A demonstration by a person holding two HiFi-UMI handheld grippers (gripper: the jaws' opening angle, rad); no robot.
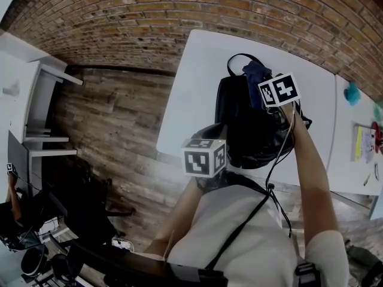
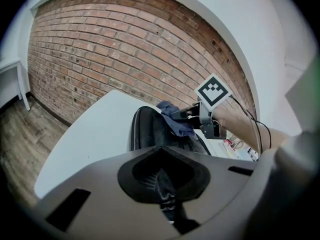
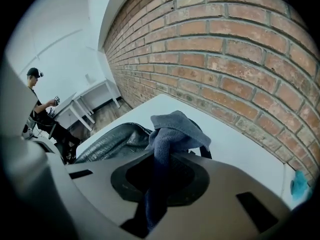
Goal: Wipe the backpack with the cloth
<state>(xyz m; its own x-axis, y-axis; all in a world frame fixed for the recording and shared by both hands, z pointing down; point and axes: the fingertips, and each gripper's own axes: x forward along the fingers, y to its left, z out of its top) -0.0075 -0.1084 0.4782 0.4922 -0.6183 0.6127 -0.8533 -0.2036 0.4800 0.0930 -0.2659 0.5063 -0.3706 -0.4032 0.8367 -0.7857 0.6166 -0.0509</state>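
A black backpack (image 1: 248, 124) lies on the white table (image 1: 191, 88). A dark blue cloth (image 1: 256, 73) rests on its far end, near the carry handle. My right gripper (image 1: 263, 84) is shut on that cloth (image 3: 170, 129), which bunches up past the jaws over the backpack (image 3: 112, 141). My left gripper (image 1: 222, 143) is at the bag's near end, shut on a black strip of backpack fabric (image 2: 165, 196). In the left gripper view the backpack (image 2: 147, 131) stretches away, with the cloth (image 2: 176, 118) and the right gripper (image 2: 189, 115) at its far end.
A brick wall (image 1: 179, 11) runs behind the table. A second table (image 1: 359, 118) to the right carries a teal object (image 1: 352, 92) and papers (image 1: 363, 143). A white desk (image 1: 36, 94) and a seated person (image 3: 37, 101) are off to the left, over wooden floor.
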